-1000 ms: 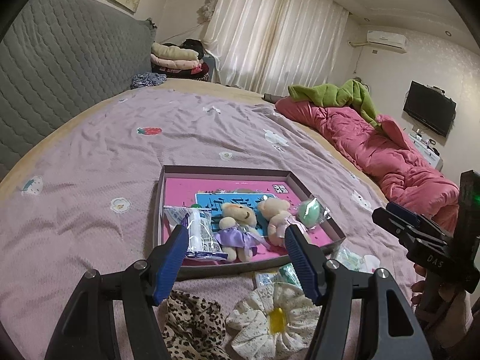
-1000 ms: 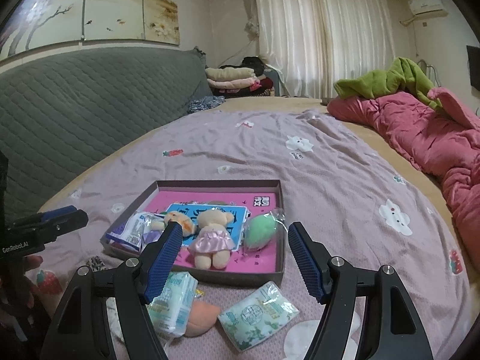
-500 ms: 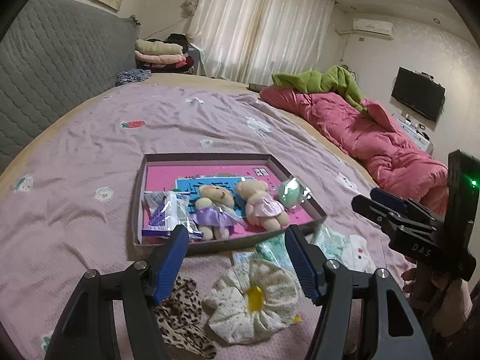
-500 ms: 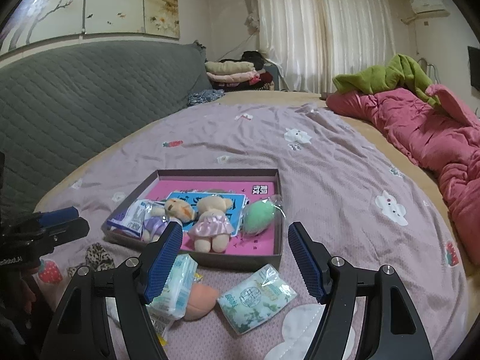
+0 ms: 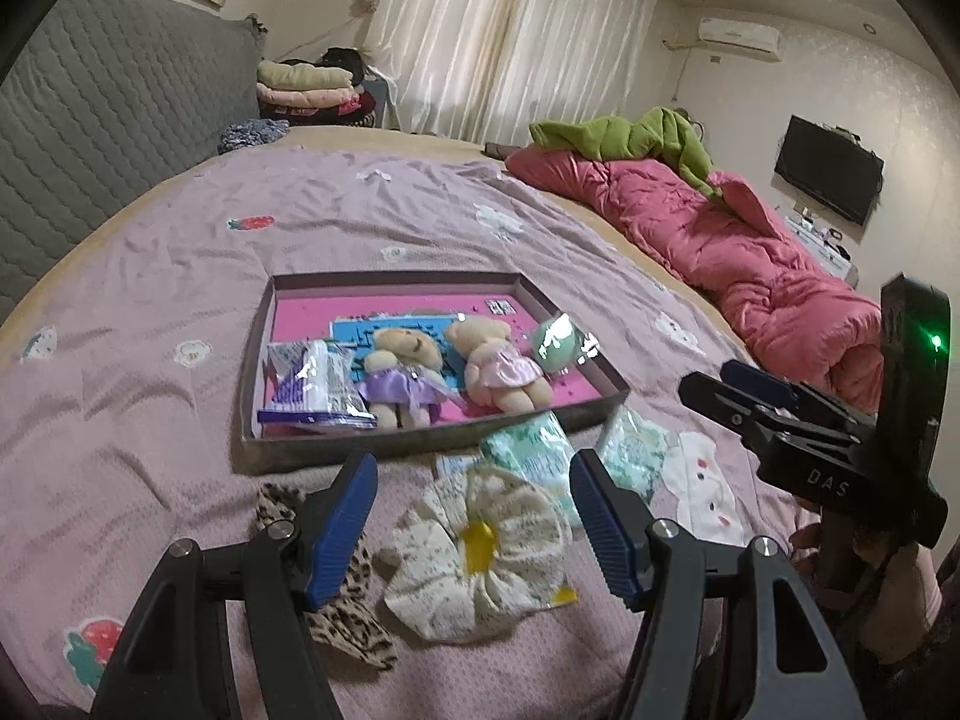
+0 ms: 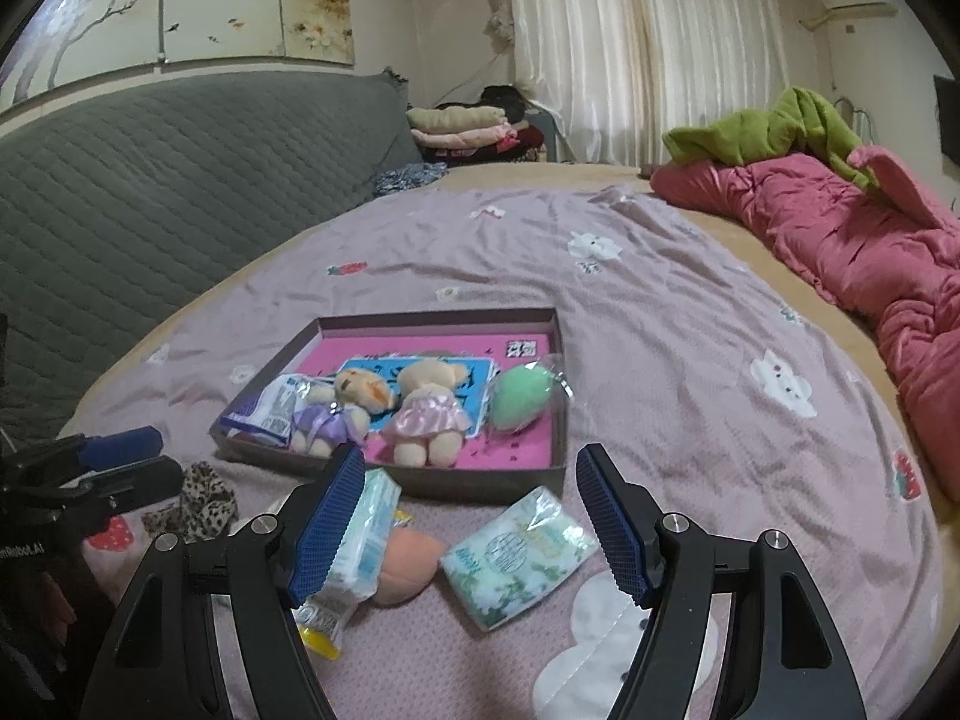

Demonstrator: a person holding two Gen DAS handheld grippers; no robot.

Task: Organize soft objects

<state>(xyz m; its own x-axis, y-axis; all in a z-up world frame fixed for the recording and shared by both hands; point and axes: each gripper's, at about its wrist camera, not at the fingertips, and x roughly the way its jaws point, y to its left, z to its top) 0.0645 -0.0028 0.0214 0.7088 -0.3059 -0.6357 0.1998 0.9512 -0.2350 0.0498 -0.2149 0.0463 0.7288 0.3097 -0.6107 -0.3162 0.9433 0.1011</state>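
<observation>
On the bed: tray w/ two teddy bears + green sponge inside. Near tray, in front: cream scrunchie, under left gripper, jaws wide open, empty. Tissue pack btw right gripper jaws, wide open, not touching.

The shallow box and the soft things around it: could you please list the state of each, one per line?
Shallow box: open, lidless.
Two teddy bears: lying inside the box.
Green sponge: in its wrapper, inside the box.
Cream scrunchie: loose on the bed.
Leopard scrunchie: loose on the bed.
Tissue packs: sealed, outside the box.
Left claw: open, empty.
Right claw: open, empty.
</observation>
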